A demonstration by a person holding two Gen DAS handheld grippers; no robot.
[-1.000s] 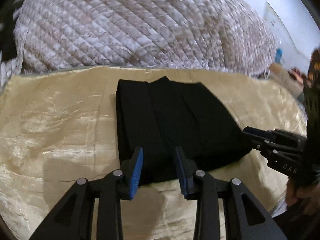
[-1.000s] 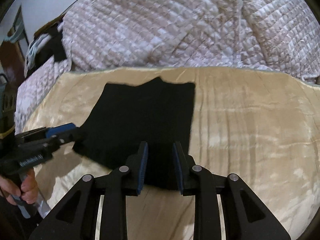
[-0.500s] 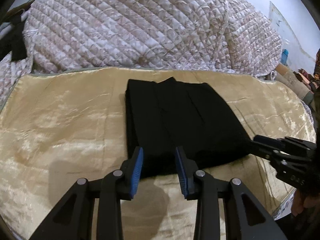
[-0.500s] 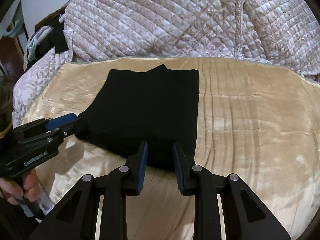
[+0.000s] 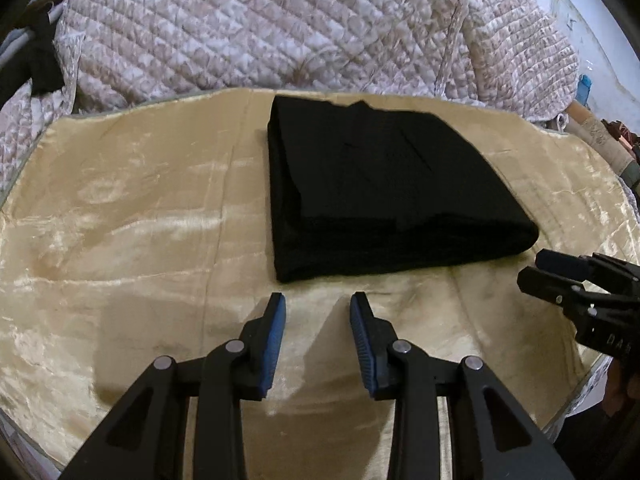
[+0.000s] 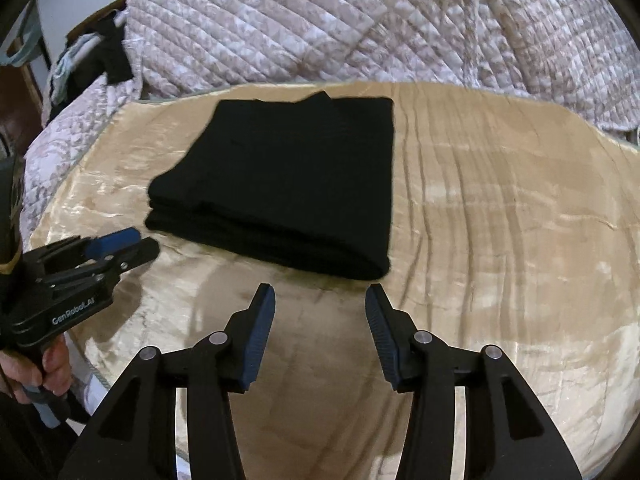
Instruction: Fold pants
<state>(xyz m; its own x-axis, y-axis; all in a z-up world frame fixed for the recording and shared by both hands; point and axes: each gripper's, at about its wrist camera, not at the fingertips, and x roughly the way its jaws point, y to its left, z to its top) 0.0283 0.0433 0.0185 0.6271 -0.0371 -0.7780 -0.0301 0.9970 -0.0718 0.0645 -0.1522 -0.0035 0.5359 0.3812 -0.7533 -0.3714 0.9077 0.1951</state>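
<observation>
The black pants (image 5: 380,188) lie folded into a thick flat rectangle on a shiny beige cloth (image 5: 132,232); they also show in the right wrist view (image 6: 296,184). My left gripper (image 5: 318,304) is open and empty, just short of the fold's near edge. My right gripper (image 6: 320,296) is open and empty, also just short of the near edge. Each gripper shows in the other's view: the right one (image 5: 536,270) at the pants' right corner, the left one (image 6: 140,246) at their left corner.
A large quilted pink and white blanket (image 5: 280,28) is heaped behind the beige cloth. Dark clothes (image 6: 108,56) hang at the far left. The cloth's near edge (image 6: 92,364) drops off beside my left hand.
Both grippers have pulled back from the pants' near edge, which earlier sat between their fingers. The right gripper's fingers have spread wider. The pants have stayed in place.
</observation>
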